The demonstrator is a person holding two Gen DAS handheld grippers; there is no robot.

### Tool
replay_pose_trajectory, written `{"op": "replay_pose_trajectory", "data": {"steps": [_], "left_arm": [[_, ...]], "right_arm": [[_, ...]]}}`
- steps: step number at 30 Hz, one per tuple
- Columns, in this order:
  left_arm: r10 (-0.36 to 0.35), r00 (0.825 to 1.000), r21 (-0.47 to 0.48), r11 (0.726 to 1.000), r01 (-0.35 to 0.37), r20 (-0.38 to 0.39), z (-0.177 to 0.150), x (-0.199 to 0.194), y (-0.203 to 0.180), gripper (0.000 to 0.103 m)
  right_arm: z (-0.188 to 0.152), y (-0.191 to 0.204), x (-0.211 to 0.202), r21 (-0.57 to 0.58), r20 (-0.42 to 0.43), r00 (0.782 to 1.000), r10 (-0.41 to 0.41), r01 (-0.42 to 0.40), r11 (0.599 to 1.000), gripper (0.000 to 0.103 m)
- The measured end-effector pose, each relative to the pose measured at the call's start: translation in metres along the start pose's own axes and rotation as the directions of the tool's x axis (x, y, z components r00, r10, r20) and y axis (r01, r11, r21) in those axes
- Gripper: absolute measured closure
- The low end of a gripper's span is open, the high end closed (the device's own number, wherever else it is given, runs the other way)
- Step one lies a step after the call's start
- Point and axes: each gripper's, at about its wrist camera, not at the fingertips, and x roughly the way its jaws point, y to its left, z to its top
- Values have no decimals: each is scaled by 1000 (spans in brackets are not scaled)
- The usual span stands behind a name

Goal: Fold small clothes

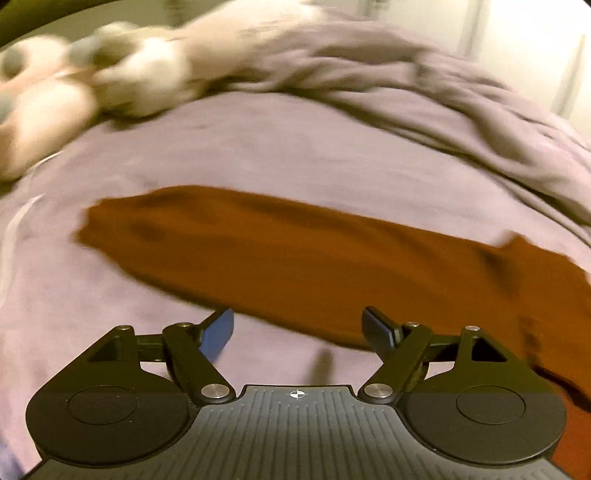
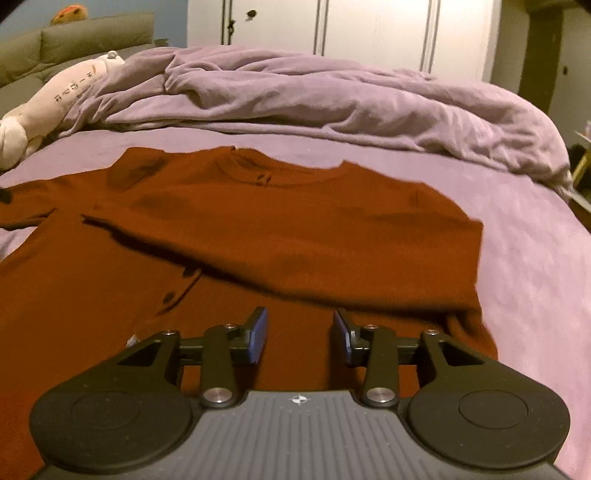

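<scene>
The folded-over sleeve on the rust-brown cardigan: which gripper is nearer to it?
Right. The right gripper, open, hovers over the cardigan just short of the folded sleeve. The left gripper, open, hangs over the purple sheet beside the outstretched other sleeve.

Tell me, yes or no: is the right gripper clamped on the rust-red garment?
No, the right gripper has its fingers apart with nothing pinched, above the rust-red garment.

I see a bed in lilac sheets, a rumpled duvet behind, white wardrobe doors, and a green sofa in dim, warm light.
</scene>
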Motion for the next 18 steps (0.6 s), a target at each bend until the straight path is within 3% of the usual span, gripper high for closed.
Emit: {"op": "replay_pose_trajectory", "data": {"steps": [4, 9, 16, 18], "left_arm": [[53, 999, -123, 991, -54, -12, 10, 15, 51, 25], [53, 998, -300, 952, -55, -15, 15, 37, 100, 36], [-54, 996, -526, 846, 82, 69, 26, 51, 149, 47], [-72, 994, -574, 812, 107, 84, 26, 54, 158, 59]], "right_arm": [[-9, -6, -2, 52, 12, 1000, -19, 19, 998, 58], [-9, 1, 5, 51, 7, 999, -52, 52, 997, 50], [-10, 4, 5, 83, 5, 998, -61, 61, 995, 46], [-10, 6, 6, 75, 5, 997, -71, 70, 995, 46]]}}
